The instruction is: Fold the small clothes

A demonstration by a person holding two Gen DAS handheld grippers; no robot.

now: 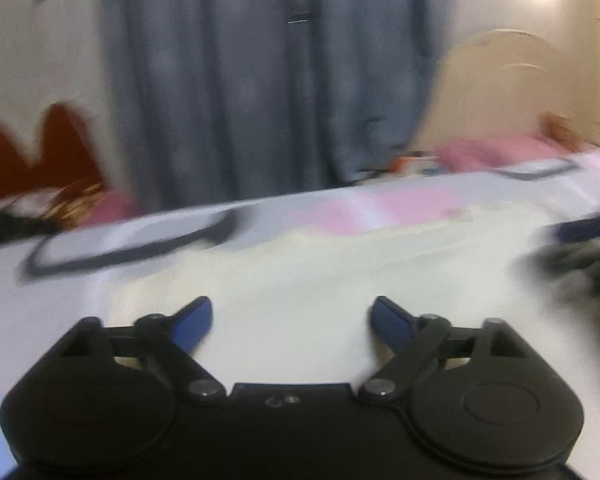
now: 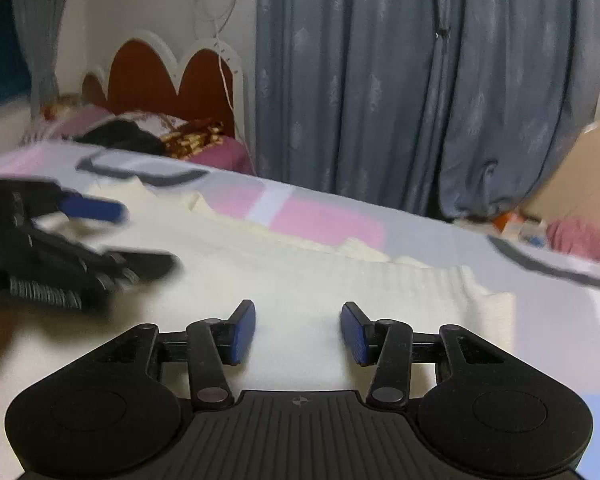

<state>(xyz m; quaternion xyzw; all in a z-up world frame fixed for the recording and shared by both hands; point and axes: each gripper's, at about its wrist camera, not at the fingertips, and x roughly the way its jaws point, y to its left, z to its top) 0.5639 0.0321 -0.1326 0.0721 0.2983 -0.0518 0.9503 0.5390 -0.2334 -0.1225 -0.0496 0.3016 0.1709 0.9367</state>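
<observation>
The left wrist view is smeared by motion blur, so the far edge of the bed (image 1: 100,300), the pink pillows and the small clutter beyond it are hard to make out, and the right gripper (image 1: 588,248) shows there only as a dark streak cut off at the right edge. The cream knitted garment (image 2: 300,280) lies flat on the bed, on a sheet with pink, white and grey blocks, directly under and ahead of both grippers; its ribbed hem and a folded corner are clear in the right wrist view but dissolve into a pale patch (image 1: 300,280) in the left one. The left gripper (image 1: 292,316) has its jaws spread wide with nothing between the blue pads, only the garment below them. The right gripper (image 2: 298,330) has its jaws parted less widely, also empty, hovering over the knit. From the right wrist the left gripper (image 2: 60,240) appears blurred at the left, its far side cut off by the frame edge. Only the right wrist view shows the red scalloped headboard (image 2: 160,80) sharply, with a white cord hanging before it; both show the grey-blue curtain (image 2: 380,80). No readable writing or labels can be made out anywhere.
</observation>
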